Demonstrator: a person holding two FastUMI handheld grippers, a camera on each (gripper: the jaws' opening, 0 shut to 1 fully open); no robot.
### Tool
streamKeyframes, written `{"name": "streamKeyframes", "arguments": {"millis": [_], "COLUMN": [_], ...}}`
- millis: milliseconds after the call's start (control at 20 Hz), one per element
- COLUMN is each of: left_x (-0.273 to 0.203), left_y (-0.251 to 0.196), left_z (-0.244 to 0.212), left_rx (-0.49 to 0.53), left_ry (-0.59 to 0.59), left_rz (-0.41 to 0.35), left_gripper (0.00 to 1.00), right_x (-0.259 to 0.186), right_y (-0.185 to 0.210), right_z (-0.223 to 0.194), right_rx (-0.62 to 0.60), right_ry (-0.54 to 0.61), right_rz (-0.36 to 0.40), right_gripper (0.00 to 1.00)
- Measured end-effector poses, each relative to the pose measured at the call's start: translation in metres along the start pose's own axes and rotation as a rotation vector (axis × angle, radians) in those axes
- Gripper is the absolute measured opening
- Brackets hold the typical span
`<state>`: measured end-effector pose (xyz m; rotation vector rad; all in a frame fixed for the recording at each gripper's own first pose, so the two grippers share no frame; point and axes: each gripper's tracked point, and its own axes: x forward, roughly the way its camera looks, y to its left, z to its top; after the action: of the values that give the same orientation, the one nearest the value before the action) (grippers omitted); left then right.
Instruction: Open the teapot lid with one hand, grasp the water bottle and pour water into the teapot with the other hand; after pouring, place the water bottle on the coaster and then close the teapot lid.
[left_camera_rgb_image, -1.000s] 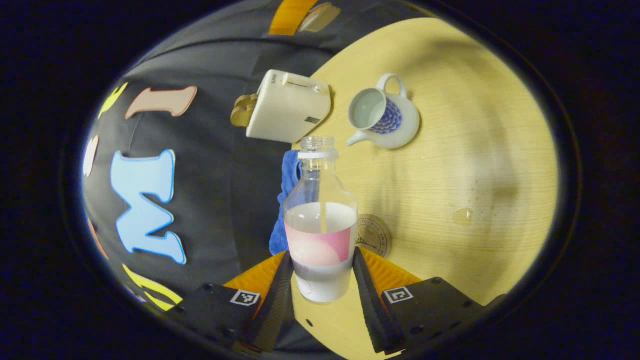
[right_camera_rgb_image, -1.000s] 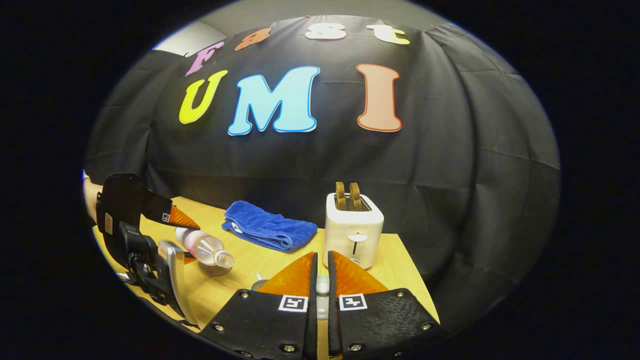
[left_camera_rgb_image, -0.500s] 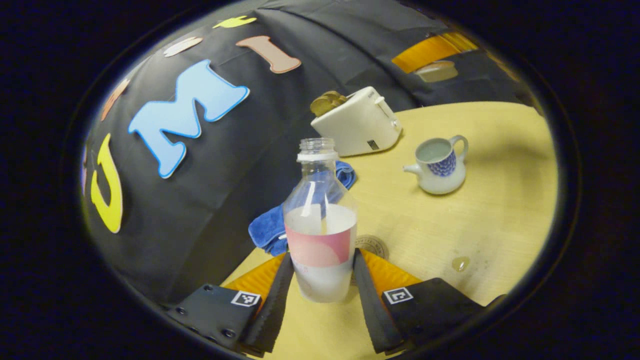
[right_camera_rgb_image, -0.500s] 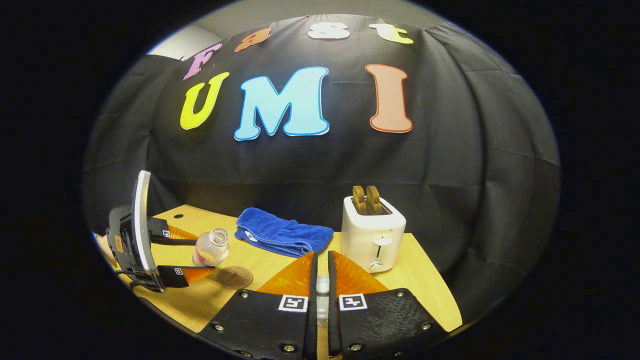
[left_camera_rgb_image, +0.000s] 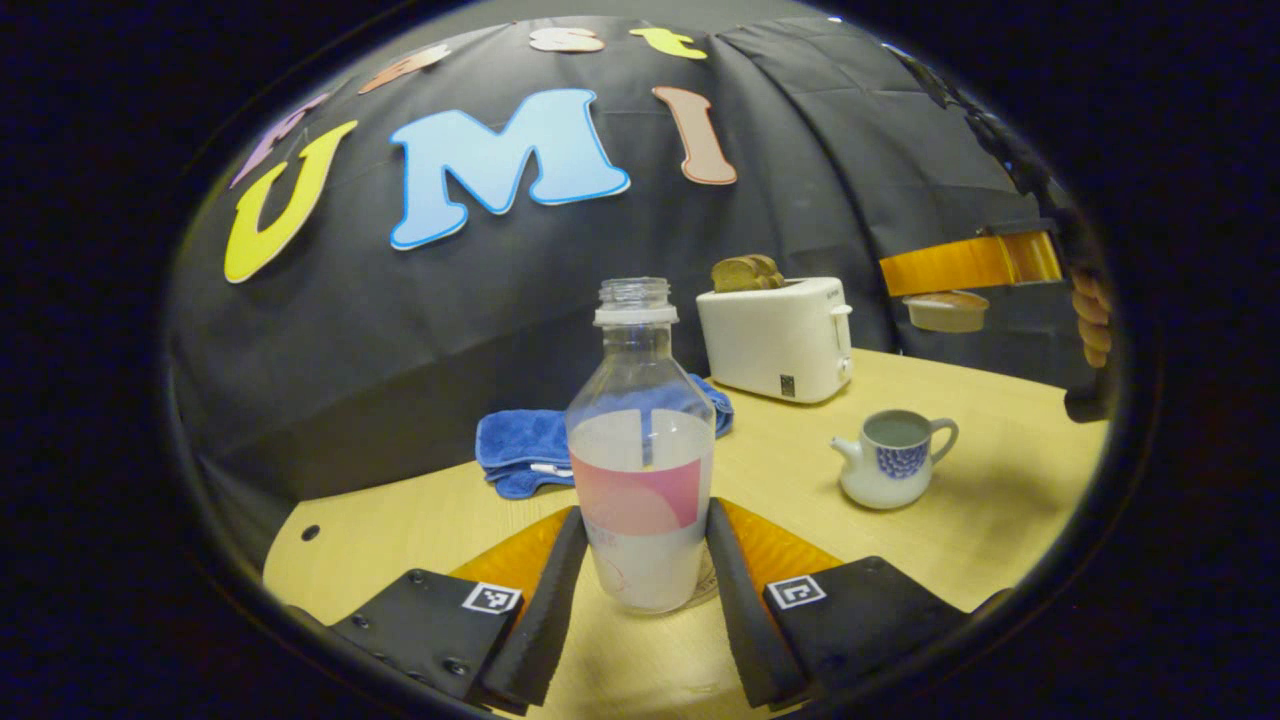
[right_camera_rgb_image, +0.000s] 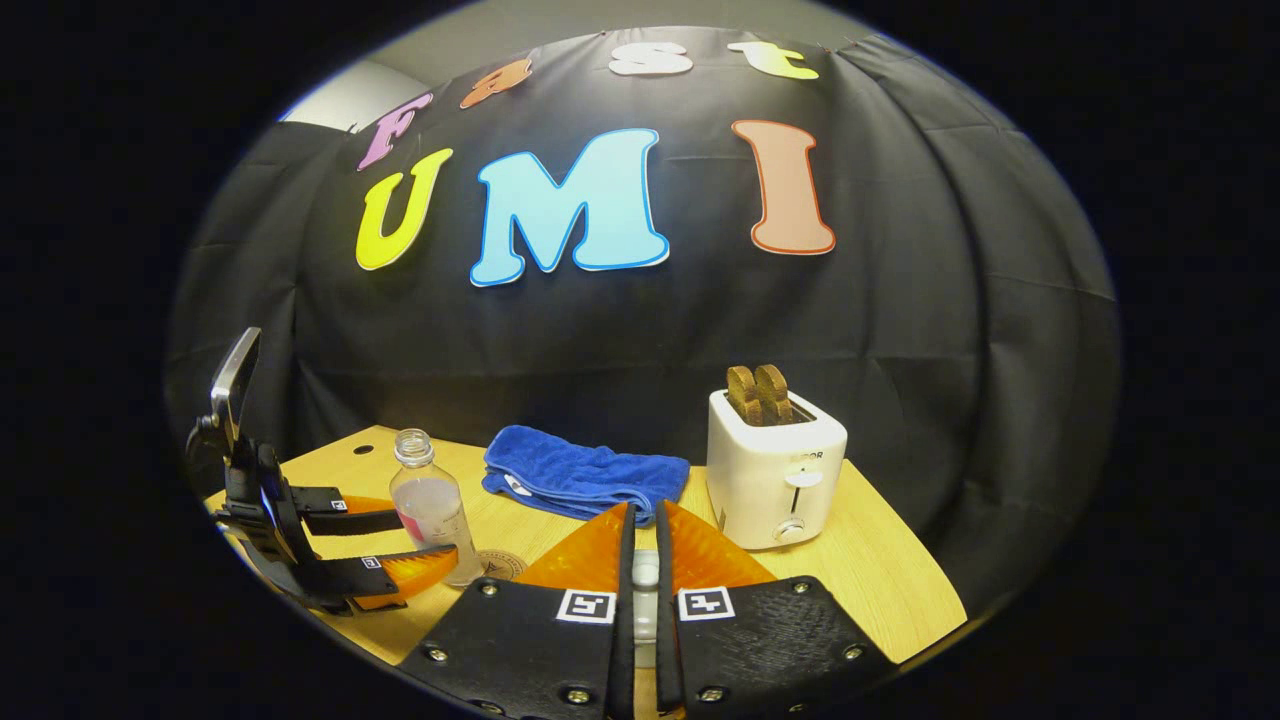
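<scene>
Since one second ago the bottle (left_camera_rgb_image: 640, 440) has turned from lying tilted over the table (left_camera_rgb_image: 980, 520) to standing upright, and the teapot (left_camera_rgb_image: 893, 458) now sits well apart from it, to the right in the left gripper view. The left gripper (left_camera_rgb_image: 640, 560) pinches the bottle on both sides of its lower half; the bottle has no cap and is partly filled. Its base is on or just above the coaster (right_camera_rgb_image: 500, 565), whose edge shows beside the bottle in the right gripper view, but I cannot tell if it already rests there. The teapot is open and I think there is water inside, so the pouring seems done. The right gripper (right_camera_rgb_image: 645, 575) has its fingers pressed almost together on a small pale knob; in the left gripper view this gripper is high above the table with the lid (left_camera_rgb_image: 945, 312) hanging under it. So the lid is off and held, the water is poured, and the bottle is being set down. What is left, in my judgement: release the bottle on the coaster, then bring the lid down onto the teapot. A toaster (left_camera_rgb_image: 778, 338) and a blue towel (left_camera_rgb_image: 525, 450) stand behind, not involved.
</scene>
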<state>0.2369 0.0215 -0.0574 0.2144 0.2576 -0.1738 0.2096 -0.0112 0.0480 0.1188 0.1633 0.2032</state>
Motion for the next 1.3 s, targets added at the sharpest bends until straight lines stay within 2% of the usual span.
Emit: {"name": "streamKeyframes", "arguments": {"millis": [350,550,1150,1250,1300], "left_x": [0.011,0.022,0.031,0.028,0.028], "left_y": [0.0,0.003,-0.009,-0.01,-0.009], "left_z": [0.009,0.001,0.003,0.008,0.009], "left_rx": [-0.12,-0.122,-0.125,-0.139,-0.142], "left_ry": [-0.083,-0.086,-0.085,-0.098,-0.099], "left_rz": [0.034,0.062,0.043,0.038,0.037], "left_gripper": [0.77,0.77,0.82,0.9,0.98], "right_x": [0.003,0.001,-0.001,-0.001,-0.001], "right_y": [0.008,0.008,-0.006,-0.005,-0.004], "right_z": [-0.002,-0.002,-0.006,-0.008,-0.009], "right_rx": [-0.02,-0.023,0.028,0.018,0.015], "right_ry": [-0.032,-0.041,-0.029,-0.027,-0.024], "right_rz": [0.011,0.017,0.015,0.013,0.014], "right_gripper": [0.08,0.09,0.09,0.08,0.09]}}
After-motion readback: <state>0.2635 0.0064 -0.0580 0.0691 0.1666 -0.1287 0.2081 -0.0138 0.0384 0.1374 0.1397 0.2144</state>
